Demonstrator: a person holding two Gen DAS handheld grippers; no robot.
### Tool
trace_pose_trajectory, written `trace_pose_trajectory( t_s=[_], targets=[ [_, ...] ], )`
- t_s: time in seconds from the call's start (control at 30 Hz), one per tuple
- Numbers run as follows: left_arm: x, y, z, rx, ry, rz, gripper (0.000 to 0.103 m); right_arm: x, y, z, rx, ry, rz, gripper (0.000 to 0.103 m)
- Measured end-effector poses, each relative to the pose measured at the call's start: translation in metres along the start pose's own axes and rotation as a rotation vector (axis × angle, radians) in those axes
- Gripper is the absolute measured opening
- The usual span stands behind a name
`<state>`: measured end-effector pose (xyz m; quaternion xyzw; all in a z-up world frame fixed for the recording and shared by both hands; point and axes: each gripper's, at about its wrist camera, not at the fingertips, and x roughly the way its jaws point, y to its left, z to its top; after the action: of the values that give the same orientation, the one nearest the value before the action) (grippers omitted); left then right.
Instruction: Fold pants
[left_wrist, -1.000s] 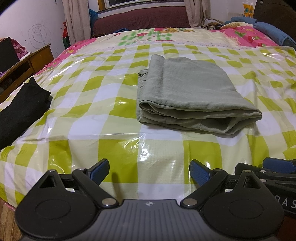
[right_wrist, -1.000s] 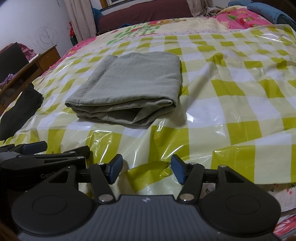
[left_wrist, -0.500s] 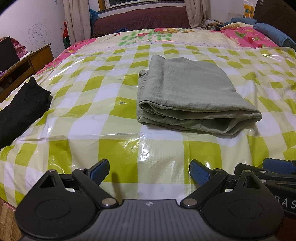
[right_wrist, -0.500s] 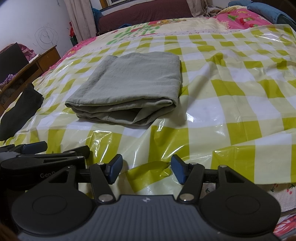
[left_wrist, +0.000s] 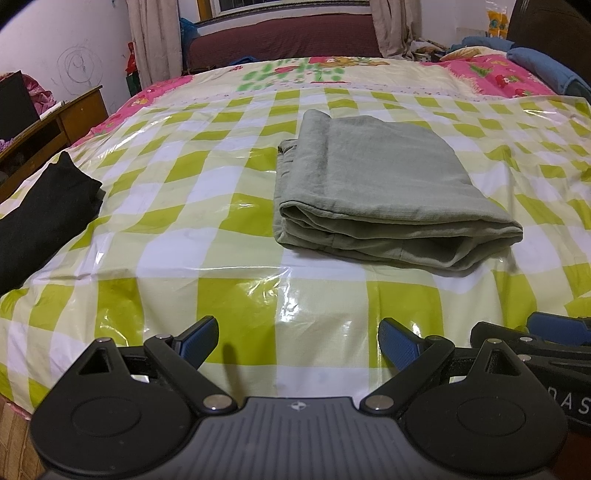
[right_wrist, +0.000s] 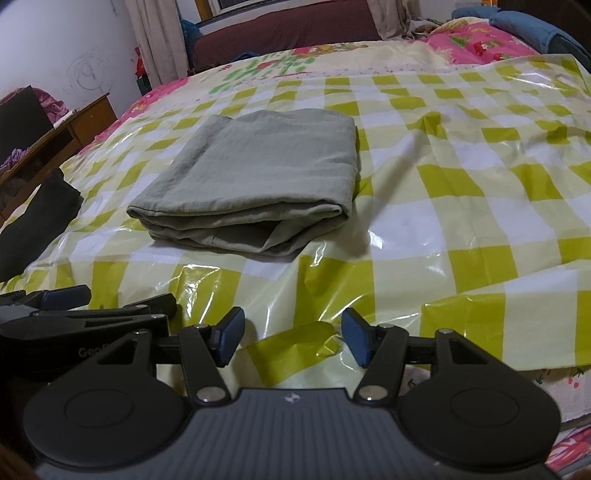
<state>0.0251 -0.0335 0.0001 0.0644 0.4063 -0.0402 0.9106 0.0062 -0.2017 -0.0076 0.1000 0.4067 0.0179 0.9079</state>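
Observation:
Grey-green pants (left_wrist: 373, 184) lie folded into a flat rectangle on the green-and-white checked plastic sheet (left_wrist: 177, 236) covering the bed; they also show in the right wrist view (right_wrist: 258, 184). My left gripper (left_wrist: 299, 341) is open and empty, held near the bed's front edge, well short of the pants. My right gripper (right_wrist: 291, 338) is open and empty, beside the left one at the same edge. The right gripper shows at the right of the left wrist view (left_wrist: 535, 336), and the left gripper at the left of the right wrist view (right_wrist: 85, 306).
A folded black garment (left_wrist: 40, 218) lies at the left edge of the bed, also in the right wrist view (right_wrist: 33, 225). A wooden desk (left_wrist: 51, 125) stands to the left. Pink bedding and blue pillows (left_wrist: 543, 66) lie at the far right. The sheet wrinkles at right (right_wrist: 517, 122).

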Motion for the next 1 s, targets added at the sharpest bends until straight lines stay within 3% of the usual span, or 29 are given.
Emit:
trace_pose_trajectory(
  t_s=[1.0],
  targets=[
    [0.0005, 0.0003, -0.0003, -0.002, -0.001, 0.002, 0.103, 0.0014, 0.0019, -0.0008, -0.015, 0.005, -0.009, 0.060]
  ],
)
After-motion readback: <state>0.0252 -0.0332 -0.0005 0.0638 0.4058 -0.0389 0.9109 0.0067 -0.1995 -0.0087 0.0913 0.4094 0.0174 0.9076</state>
